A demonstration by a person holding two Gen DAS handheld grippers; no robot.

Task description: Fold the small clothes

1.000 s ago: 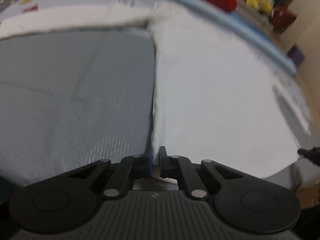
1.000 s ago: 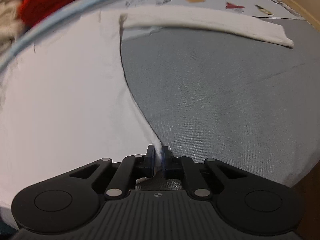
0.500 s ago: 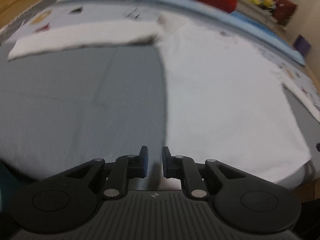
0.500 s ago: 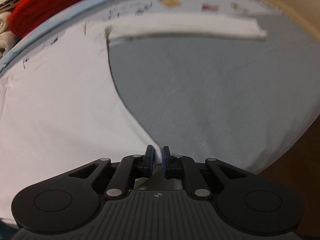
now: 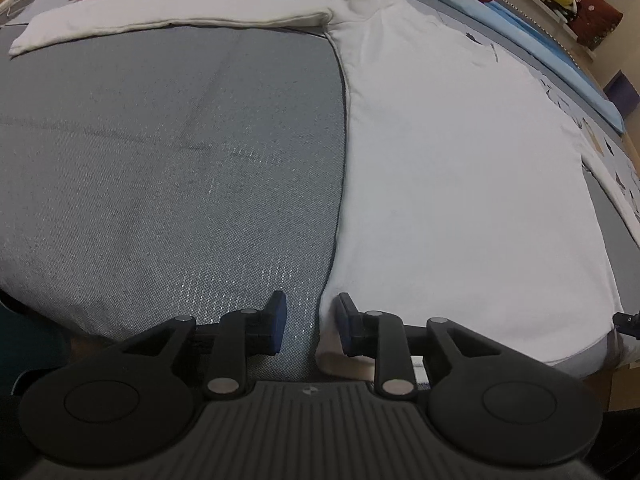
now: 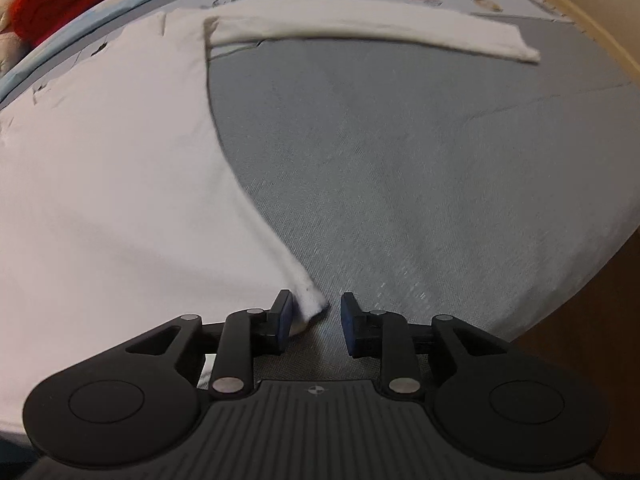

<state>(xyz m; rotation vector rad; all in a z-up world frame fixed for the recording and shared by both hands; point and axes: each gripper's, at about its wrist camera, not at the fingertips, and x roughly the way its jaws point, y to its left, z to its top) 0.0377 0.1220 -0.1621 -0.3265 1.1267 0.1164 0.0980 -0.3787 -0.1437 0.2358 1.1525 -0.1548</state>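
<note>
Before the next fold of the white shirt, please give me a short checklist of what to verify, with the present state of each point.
1. Left gripper jaws open, nothing held: ok.
2. Right gripper jaws open; a hem corner lies between them, not clamped: ok.
3. White shirt body lies flat on the grey surface: ok.
4. Left sleeve is straight and spread out sideways: ok.
5. Right sleeve is straight and spread out sideways: ok.
6. Hem at the near edge fully on the surface: cannot tell, the grippers hide it.
</note>
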